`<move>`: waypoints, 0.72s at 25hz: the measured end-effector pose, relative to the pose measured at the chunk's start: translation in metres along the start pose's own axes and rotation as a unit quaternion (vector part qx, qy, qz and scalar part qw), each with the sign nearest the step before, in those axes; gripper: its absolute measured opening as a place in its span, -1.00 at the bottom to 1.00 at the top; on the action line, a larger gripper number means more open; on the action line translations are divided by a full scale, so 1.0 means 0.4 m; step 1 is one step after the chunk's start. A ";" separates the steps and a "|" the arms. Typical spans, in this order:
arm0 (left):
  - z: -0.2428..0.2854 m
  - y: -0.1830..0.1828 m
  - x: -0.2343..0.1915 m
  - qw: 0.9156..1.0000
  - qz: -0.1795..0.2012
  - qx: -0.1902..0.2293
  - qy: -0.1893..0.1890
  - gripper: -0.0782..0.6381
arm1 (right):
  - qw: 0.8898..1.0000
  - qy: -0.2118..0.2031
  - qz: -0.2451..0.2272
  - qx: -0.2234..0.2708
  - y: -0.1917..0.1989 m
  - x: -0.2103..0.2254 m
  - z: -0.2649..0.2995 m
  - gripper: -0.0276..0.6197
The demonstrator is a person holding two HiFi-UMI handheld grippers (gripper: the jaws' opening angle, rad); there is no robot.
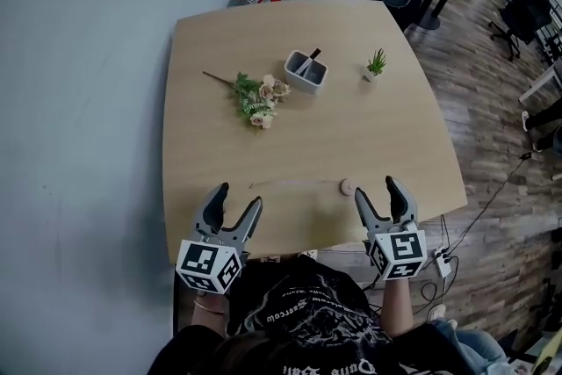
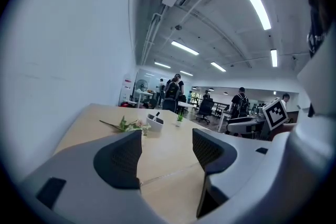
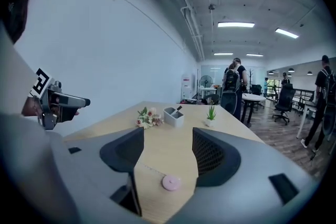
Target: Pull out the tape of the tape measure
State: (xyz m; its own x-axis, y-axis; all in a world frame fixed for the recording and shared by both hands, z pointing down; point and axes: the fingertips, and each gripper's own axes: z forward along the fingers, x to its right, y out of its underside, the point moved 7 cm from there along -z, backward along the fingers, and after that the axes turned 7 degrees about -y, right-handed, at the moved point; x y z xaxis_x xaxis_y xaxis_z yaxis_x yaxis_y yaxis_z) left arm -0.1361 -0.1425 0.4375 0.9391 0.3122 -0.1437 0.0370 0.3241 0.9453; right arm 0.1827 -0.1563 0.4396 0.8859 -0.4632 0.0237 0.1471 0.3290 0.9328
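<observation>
While the pink tape measure (image 1: 348, 186) lies on the tabletop (image 1: 351, 101) near its front edge, tape (image 1: 294, 183) drawn out leftward, the left claw (image 1: 239, 194) and right claw (image 1: 376, 187) hover beside it, both wide open and holding nothing.

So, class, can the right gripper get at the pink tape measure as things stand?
Probably yes: the right gripper is open and empty, and the tape measure lies just ahead with nothing between.
</observation>
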 end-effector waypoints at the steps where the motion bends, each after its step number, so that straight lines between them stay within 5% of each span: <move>1: 0.000 0.000 -0.002 1.000 0.001 0.000 0.003 0.08 | 1.000 0.002 0.002 0.002 0.000 -0.001 -0.001 0.02; 5: -0.008 0.001 0.010 0.999 -0.006 0.014 0.032 0.08 | 1.000 0.008 0.009 0.011 0.007 -0.014 -0.006 -0.02; 7: -0.011 0.004 0.014 1.000 -0.002 0.020 0.022 -0.03 | 1.000 0.012 0.000 0.010 0.009 -0.024 -0.009 -0.29; 9: -0.012 0.011 0.012 1.000 0.003 0.019 -0.002 -0.68 | 1.000 0.016 -0.010 0.008 0.010 -0.030 -0.011 -0.56; 10: -0.012 0.014 0.013 1.000 0.004 0.019 -0.005 -0.76 | 1.000 0.018 -0.011 0.011 0.009 -0.032 -0.013 -0.73; 14: -0.017 0.015 0.028 0.999 -0.010 0.028 0.030 -0.76 | 0.999 0.014 -0.013 0.032 0.005 -0.041 -0.020 -0.87; 18: -0.026 0.017 0.023 0.999 -0.006 0.027 0.022 -0.76 | 0.999 0.016 -0.025 0.043 0.004 -0.048 -0.029 -0.88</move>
State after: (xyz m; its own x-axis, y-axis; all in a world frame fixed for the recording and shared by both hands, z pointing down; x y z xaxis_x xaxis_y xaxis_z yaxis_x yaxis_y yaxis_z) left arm -0.1308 -0.1279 0.4396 0.9225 0.3477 -0.1677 0.0688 0.2792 0.9578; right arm 0.1709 -0.1371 0.4365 0.8924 -0.4500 -0.0349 0.1554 0.2337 0.9598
